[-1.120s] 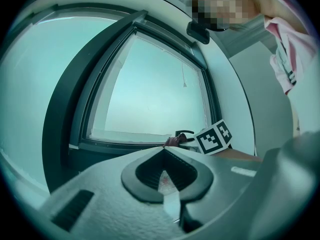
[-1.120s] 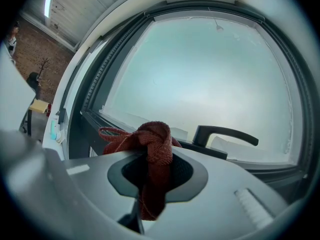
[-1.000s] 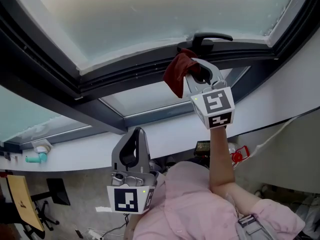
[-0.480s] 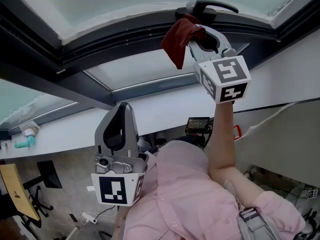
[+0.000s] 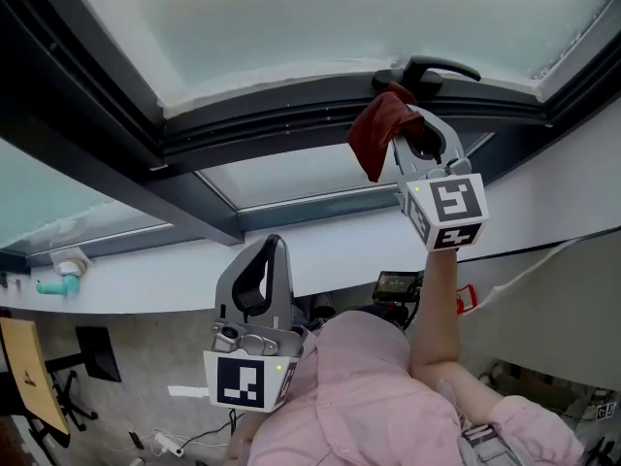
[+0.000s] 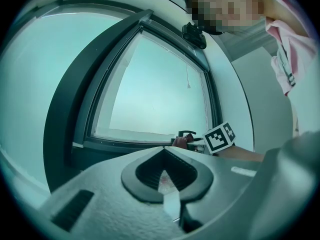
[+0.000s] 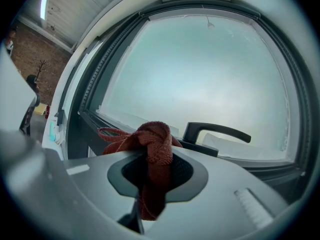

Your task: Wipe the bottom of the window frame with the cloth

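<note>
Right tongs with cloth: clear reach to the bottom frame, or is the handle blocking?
Likely yes. The right tongs hold the cloth just by the frame; the handle sits beside it, and the frame leftward looks unobstructed.

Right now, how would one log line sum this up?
right gripper: shut on red cloth, beside window handle | left gripper: shut, empty, low | bottom frame: contact with cloth unclear

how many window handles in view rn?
1. A black handle on the bottom window frame, close beside the red cloth clamped in the right gripper. Others may sit outside the pictures.
</note>
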A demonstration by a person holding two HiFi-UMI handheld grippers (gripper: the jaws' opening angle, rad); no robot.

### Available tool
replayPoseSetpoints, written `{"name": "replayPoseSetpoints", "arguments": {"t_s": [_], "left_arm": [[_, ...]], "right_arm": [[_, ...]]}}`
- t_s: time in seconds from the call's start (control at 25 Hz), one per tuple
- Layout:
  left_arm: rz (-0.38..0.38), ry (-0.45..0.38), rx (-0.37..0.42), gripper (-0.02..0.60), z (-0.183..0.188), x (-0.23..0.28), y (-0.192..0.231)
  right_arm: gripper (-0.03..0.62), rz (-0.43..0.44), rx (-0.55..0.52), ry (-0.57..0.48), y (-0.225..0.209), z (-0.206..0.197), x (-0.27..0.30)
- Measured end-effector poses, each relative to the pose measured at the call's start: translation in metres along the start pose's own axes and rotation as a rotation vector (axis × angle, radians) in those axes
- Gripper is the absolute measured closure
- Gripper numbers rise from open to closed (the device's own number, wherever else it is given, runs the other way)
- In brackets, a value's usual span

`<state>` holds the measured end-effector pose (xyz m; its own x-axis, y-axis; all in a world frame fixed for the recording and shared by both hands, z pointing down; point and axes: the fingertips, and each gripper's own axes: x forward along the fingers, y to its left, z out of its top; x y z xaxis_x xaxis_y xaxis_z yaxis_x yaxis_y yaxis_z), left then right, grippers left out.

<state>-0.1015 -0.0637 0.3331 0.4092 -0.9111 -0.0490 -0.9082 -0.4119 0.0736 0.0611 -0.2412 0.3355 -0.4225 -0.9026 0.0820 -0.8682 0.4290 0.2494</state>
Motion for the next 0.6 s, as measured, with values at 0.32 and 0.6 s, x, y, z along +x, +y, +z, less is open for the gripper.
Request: {"name": "replayPoseSetpoints", "arguments": {"t_s": [0.32, 0.6], "left_arm": [[0.026, 0.059, -0.01, 0.586, 0.004, -0.017, 0.04], [0.034, 0.015, 0.033, 0.586, 0.042, -0.022, 0.062]], "right_arm": [[0.539, -0.159, 0.034, -0.016, 0.003, 0.002, -0.002], [0.54, -0.176, 0.072, 0.037, 0.0, 0.001, 0.003]]}}
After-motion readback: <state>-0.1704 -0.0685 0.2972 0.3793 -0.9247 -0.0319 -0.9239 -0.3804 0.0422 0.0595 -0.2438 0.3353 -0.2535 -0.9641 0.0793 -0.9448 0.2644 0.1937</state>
